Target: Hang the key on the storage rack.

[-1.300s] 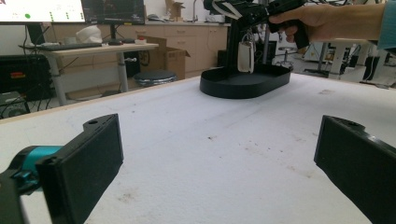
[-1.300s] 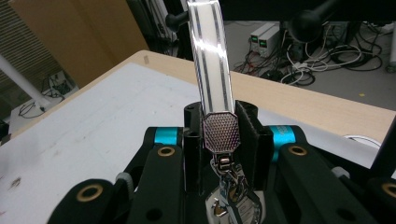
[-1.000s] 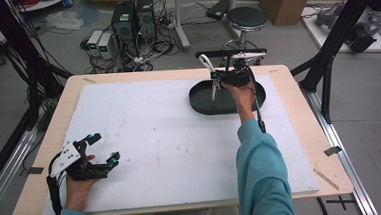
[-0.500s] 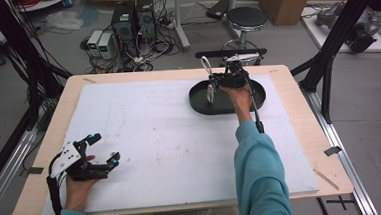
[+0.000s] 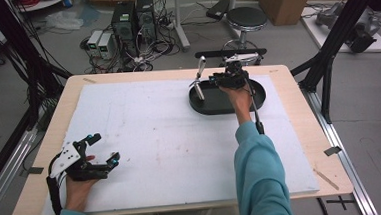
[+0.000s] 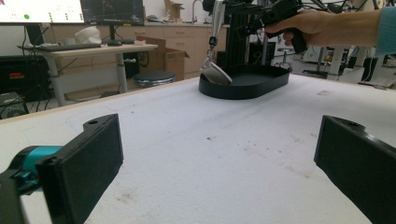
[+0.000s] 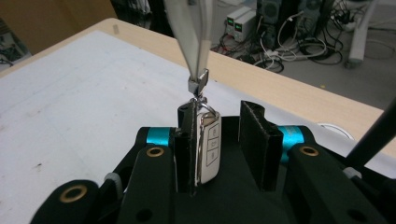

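I see my right gripper (image 7: 219, 144), jaws apart, at a silver car key fob (image 7: 208, 144) over the black oval tray (image 5: 258, 101); left gripper (image 5: 103, 150) rests open.

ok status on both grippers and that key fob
Left gripper open, idle on white mat. Right gripper open around key fob, over black tray. Fob's strap sticks up.

Even, diffuse overhead light is cast on the table (image 5: 301, 146) in the high view, and only faint, soft shadows are thrown on its white sheet (image 5: 170, 139). The picture is rendered soft and slightly grainy, and straight lines are bowed a little toward the edges. In the left gripper view, the near black jaws are blurred while a bright monitor (image 6: 42, 10) is blown out. In the right gripper view, a glint is carried by the key fob (image 7: 208, 148), and the far floor is left out of focus.
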A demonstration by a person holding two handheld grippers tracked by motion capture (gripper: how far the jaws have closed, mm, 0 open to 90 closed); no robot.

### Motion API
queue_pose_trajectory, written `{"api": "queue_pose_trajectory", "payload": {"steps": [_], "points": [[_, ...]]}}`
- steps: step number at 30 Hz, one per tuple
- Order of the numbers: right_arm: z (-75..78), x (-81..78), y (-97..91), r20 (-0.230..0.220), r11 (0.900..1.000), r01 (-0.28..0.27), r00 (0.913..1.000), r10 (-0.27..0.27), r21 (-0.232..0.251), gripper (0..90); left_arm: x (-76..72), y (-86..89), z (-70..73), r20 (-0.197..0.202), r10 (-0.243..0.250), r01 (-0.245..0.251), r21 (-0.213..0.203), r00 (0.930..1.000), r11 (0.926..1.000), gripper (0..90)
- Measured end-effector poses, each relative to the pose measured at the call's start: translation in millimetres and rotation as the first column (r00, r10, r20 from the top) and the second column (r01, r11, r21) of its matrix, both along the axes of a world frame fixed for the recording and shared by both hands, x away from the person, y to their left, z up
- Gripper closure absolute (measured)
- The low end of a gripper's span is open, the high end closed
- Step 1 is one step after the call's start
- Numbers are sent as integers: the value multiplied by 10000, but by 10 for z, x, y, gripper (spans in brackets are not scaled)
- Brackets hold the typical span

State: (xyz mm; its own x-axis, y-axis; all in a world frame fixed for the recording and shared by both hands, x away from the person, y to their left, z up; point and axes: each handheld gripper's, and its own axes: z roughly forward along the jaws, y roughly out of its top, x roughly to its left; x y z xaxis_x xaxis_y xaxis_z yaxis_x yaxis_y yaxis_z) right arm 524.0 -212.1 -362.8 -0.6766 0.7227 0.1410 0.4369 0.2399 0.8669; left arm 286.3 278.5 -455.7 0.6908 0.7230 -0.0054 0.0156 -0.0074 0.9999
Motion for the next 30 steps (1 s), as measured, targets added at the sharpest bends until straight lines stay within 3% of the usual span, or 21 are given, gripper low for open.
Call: {"api": "queue_pose_trajectory", "payload": {"steps": [3, 4, 5, 7, 9, 10, 11, 12, 14, 15, 16, 17, 21, 23, 24, 25, 30], "points": [[40, -80, -9, 35, 9999, -109, 9999, 109, 121, 584, 1, 5, 0, 8, -48, 48, 2, 10000, 10000, 17], [72, -171, -23, 174, 9996, -138, 9998, 134, 245, 504, -4, 6, 0, -21, -31, 31, -10, 10000, 10000, 17], [72, -171, -23, 174, 9996, -138, 9998, 134, 245, 504, -7, 8, -1, -8, -21, 21, -15, 10000, 10000, 17], [121, -282, -46, 504, 9992, -163, 9986, 145, 357, 386, -11, 6, -3, 42, 10, -10, -37, 10000, 10000, 17], [191, -467, -108, 859, 9968, -241, 9962, 175, 759, 206, -16, 6, -3, 59, 35, -34, -15, 10000, 10000, 17], [191, -467, -108, 859, 9968, -241, 9962, 175, 759, 206, -17, 8, -4, 68, 43, -43, -17, 10000, 10000, 17], [230, -618, -148, 1472, 9976, 19, 9890, -122, 699, 104, -20, 9, -5, 73, 45, -45, -55, 10000, 10000, 17], [242, -697, -174, 1724, 9978, 88, 9848, -200, 655, 102, -24, 9, -7, 77, 59, -58, -139, 10000, 9999, 17], [244, -839, -234, 2148, 9971, 208, 9760, -362, 735, 9, -27, 20, -8, 92, 74, -73, -151, 9999, 9999, 17], [244, -839, -234, 2148, 9971, 208, 9760, -362, 735, 9, -27, 20, -8, 92, 74, -73, -151, 9999, 9999, 17], [232, -992, -307, 2425, 9953, 227, 9691, -451, 944, 7, -29, 19, -10, 123, 63, -60, -221, 9999, 9997, 17], [232, -992, -307, 2425, 9953, 227, 9691, -451, 944, 7, -31, 23, -10, 115, 50, -47, -241, 9999, 9997, 17], [119, -1357, -509, 3231, 9896, 80, 9448, -545, 1437, 7, -41, 26, -11, 116, 67, -64, -246, 9999, 9997, 17], [95, -1416, -539, 3165, 9899, 98, 9470, -547, 1416, 7, -43, 29, -9, 91, 95, -93, -257, 9999, 9996, 17], [22, -1548, -597, 3495, 9879, 37, 9351, -584, 1553, 7, -46, 32, -9, 53, 95, -93, -287, 9999, 9995, 17], [-10, -1603, -623, 3616, 9881, 10, 9306, -572, 1537, 7, -48, 33, -9, 32, 95, -94, -314, 9999, 9995, 17], [-173, -1836, -738, 3838, 9900, 113, 9211, -650, 1404, 7, -58, 31, -8, 28, 147, -146, -286, 9999, 9995, 17]]}}
